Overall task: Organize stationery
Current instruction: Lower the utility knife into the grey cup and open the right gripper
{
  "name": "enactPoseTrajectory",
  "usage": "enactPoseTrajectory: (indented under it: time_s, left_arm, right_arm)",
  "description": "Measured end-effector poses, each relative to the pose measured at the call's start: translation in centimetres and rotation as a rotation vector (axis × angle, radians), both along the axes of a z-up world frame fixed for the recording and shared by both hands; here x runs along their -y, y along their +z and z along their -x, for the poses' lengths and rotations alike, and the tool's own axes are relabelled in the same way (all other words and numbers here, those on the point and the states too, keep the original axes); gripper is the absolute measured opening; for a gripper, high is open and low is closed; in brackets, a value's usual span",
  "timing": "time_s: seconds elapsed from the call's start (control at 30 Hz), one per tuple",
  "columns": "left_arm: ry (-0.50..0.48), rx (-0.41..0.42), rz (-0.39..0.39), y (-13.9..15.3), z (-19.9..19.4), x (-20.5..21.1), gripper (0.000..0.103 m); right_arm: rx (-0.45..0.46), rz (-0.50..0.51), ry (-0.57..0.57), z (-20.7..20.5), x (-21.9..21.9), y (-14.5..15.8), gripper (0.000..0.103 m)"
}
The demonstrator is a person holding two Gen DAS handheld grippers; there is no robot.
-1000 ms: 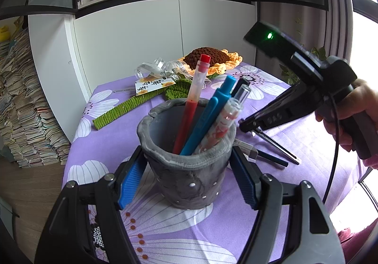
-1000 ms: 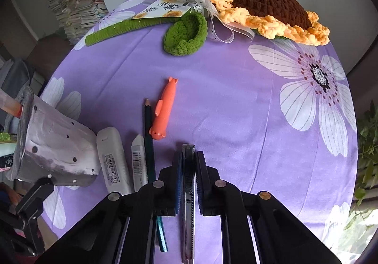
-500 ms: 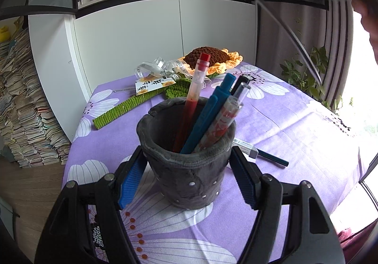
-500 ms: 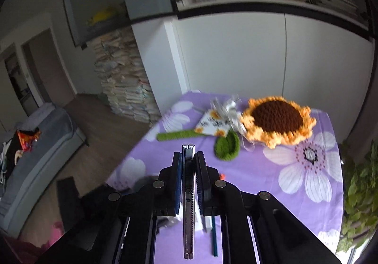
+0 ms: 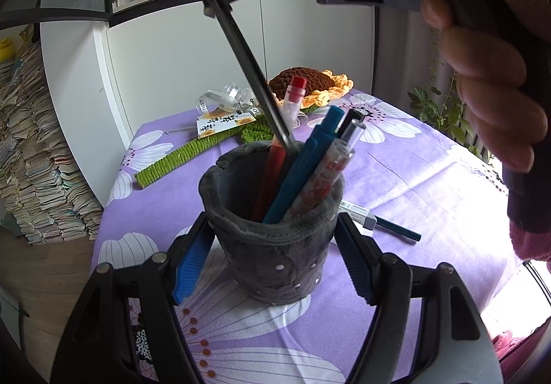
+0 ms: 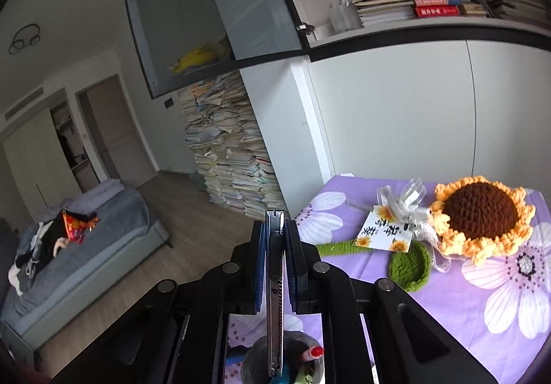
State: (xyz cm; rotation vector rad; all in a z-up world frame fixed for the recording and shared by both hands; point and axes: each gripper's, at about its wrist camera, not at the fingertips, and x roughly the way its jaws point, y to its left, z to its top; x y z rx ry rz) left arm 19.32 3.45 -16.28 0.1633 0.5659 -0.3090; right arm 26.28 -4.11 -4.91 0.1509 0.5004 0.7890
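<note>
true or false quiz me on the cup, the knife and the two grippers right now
1. The right gripper is shut on the utility knife. True.
2. The knife's lower end is at the mouth of the grey pen cup. True.
3. The cup is empty. False: a red pen and blue pen stand in it.
4. The left gripper holds a pencil. False: its fingers flank the cup.
5. The crochet sunflower lies on the floor. False: on the purple tablecloth.

crocheted sunflower (image 6: 480,220) on purple floral tablecloth (image 5: 413,177) | ribbon-tied card (image 6: 385,232) beside it | paper stacks (image 6: 227,150) against white cabinet (image 6: 396,115) | grey bed (image 6: 79,236)
</note>
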Motion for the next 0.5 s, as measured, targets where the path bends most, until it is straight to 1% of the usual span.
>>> enactPoseTrajectory:
  time_s: [0.17,0.27,0.4,0.5]
  left_arm:
    - [-0.001,-0.003,0.005,0.0,-0.2,0.0,0.071]
    - [0.000,-0.003,0.004,0.0,-0.2,0.0,0.071]
    - [0.002,-0.004,0.002,0.0,-0.3,0.1,0.071]
    - [0.005,-0.005,0.003,-0.1,-0.2,0.1,0.071]
  right_arm:
    - [-0.005,-0.009,-0.026,0.8,1.5,-0.6,0.012]
    - [0.001,0.011,-0.038,2.0,2.6,-0.7,0.012]
    - [-0.005,0.082,-0.024,3.6,3.1,-1.4,0.012]
    - [-0.056,0.154,-0.005,4.0,2.7,-2.7,0.012]
